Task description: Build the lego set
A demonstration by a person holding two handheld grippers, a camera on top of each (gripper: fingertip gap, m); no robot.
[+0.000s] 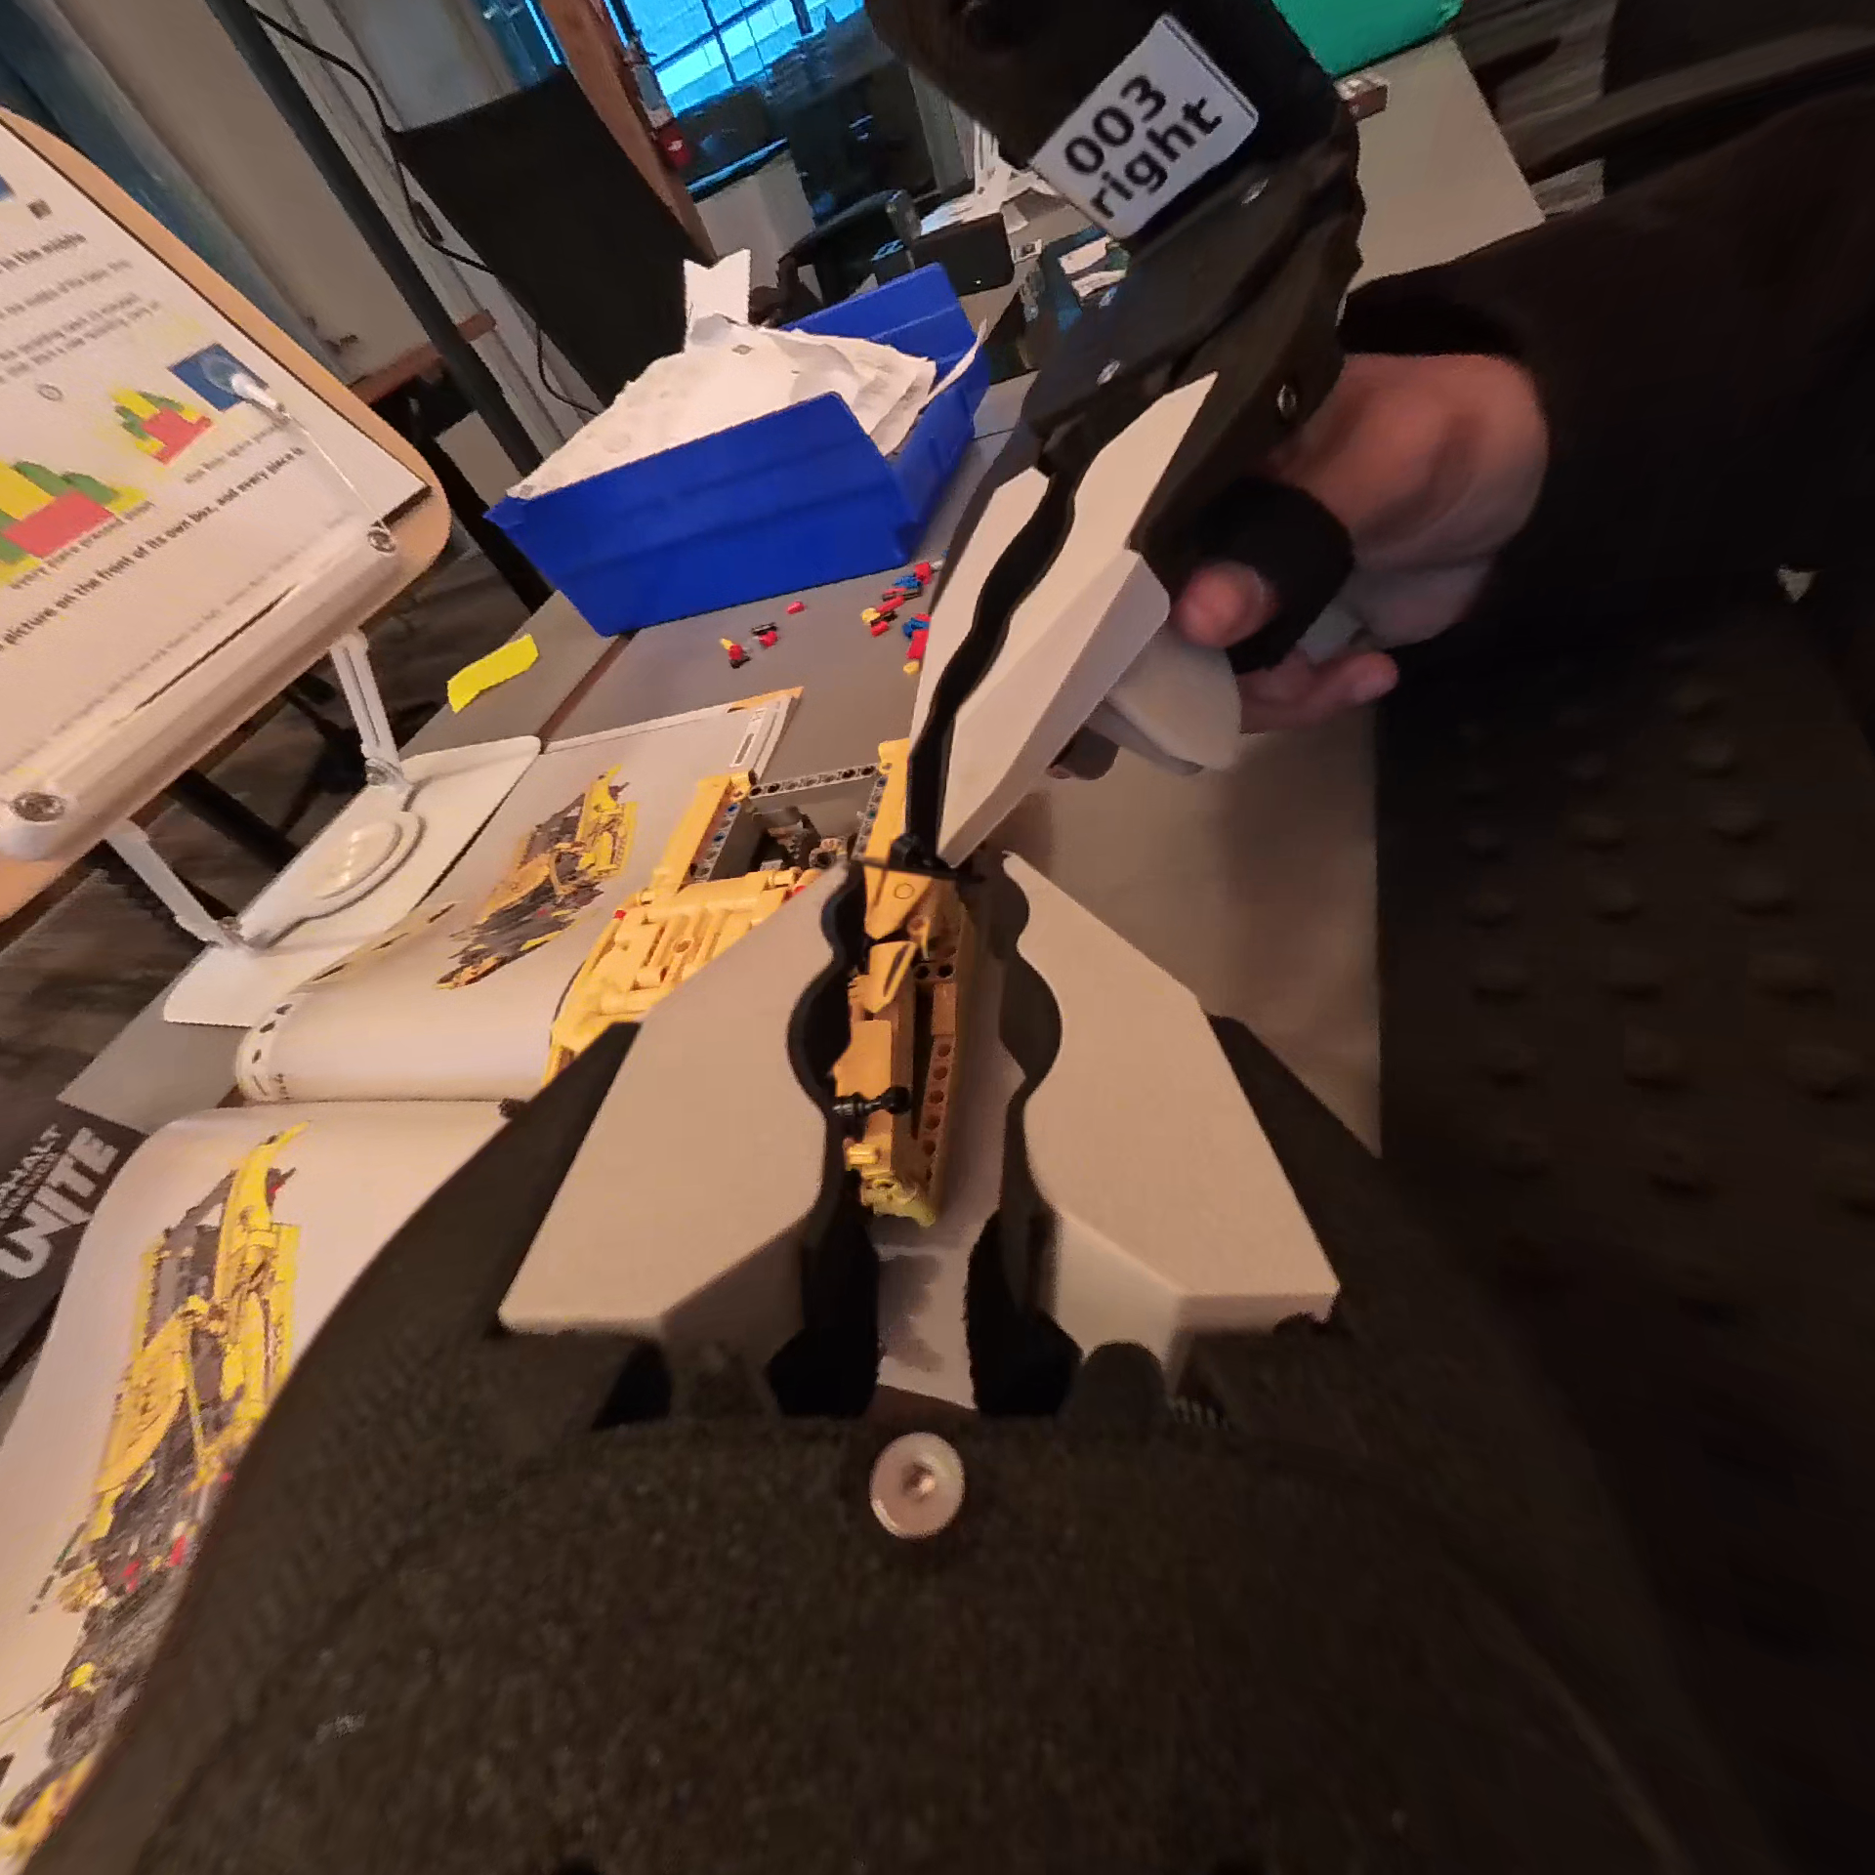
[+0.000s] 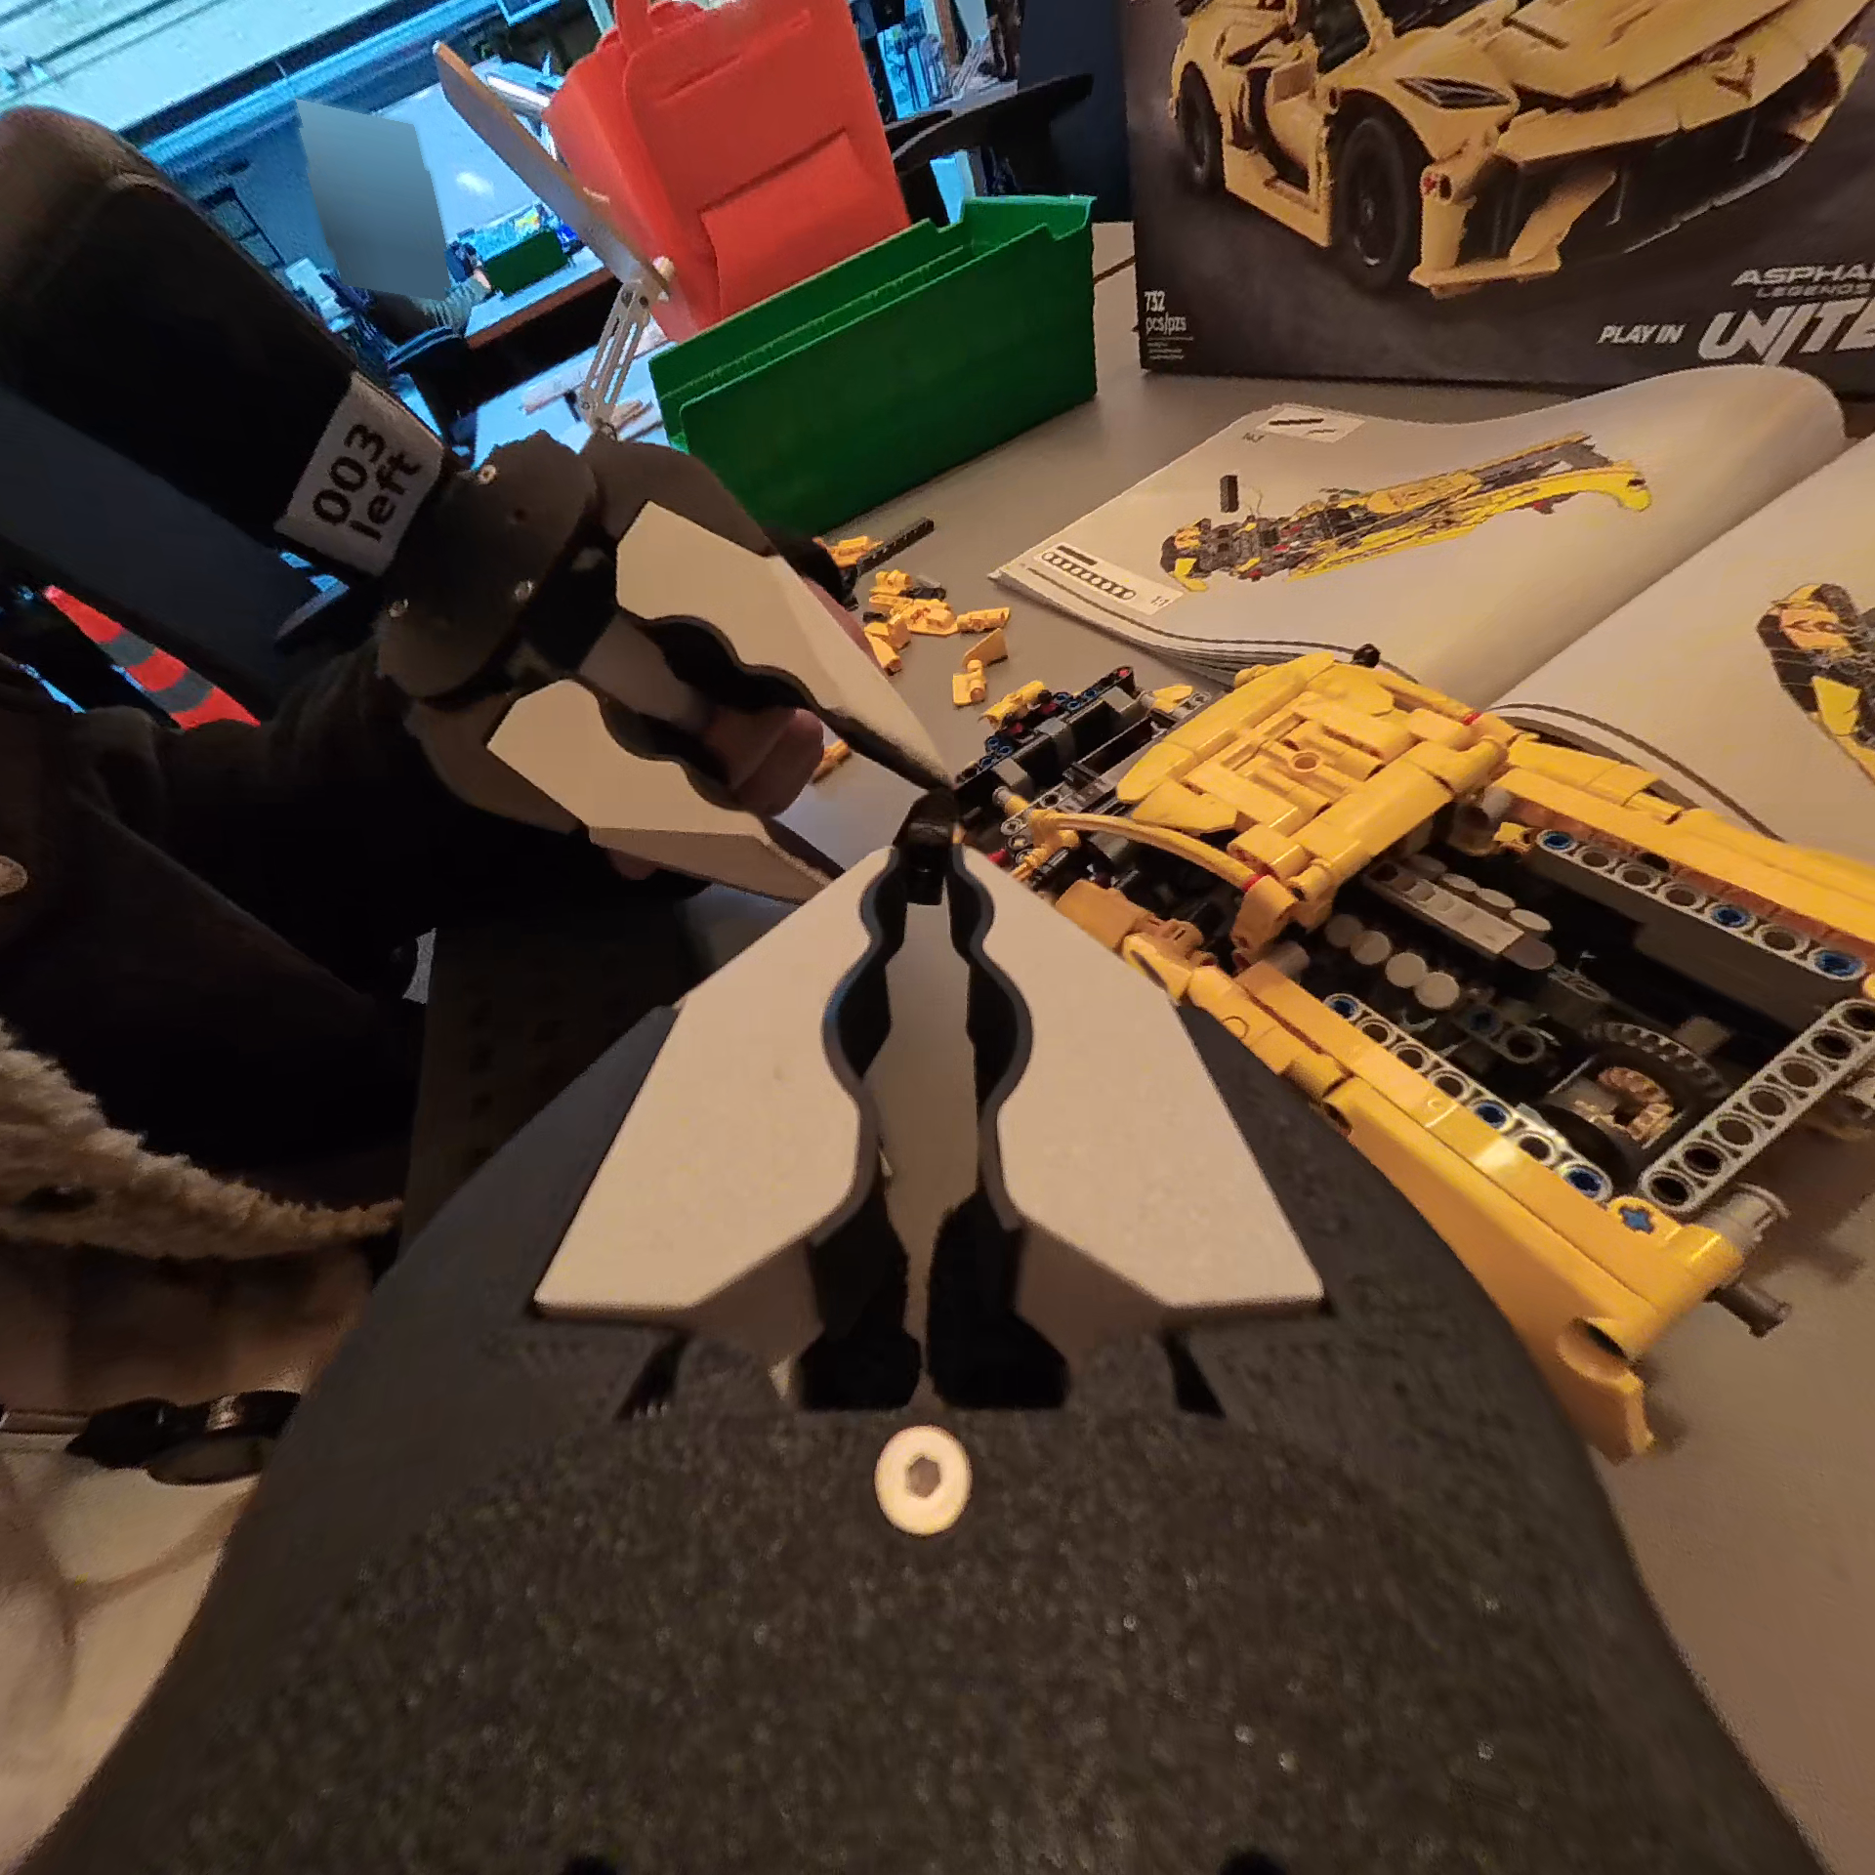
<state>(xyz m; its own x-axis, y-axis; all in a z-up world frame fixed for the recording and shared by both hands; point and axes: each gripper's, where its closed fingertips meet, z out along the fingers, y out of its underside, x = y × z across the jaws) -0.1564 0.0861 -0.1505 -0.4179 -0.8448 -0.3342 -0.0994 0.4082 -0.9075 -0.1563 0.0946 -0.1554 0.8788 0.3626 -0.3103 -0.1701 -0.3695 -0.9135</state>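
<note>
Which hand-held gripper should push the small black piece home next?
Right. The right hand-held gripper already pinches the black piece at its tips, against the yellow panel section clamped in the left hand-held gripper, which looks best kept as the steadying hold.

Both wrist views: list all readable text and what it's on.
Not transcribing writing; where it stands:
White tag on right gripper: legible.
White tag on left gripper: legible.
Set box: logo, piece count legible.
Instruction booklet: too small.
Standing sign card: mostly blurred.
</note>
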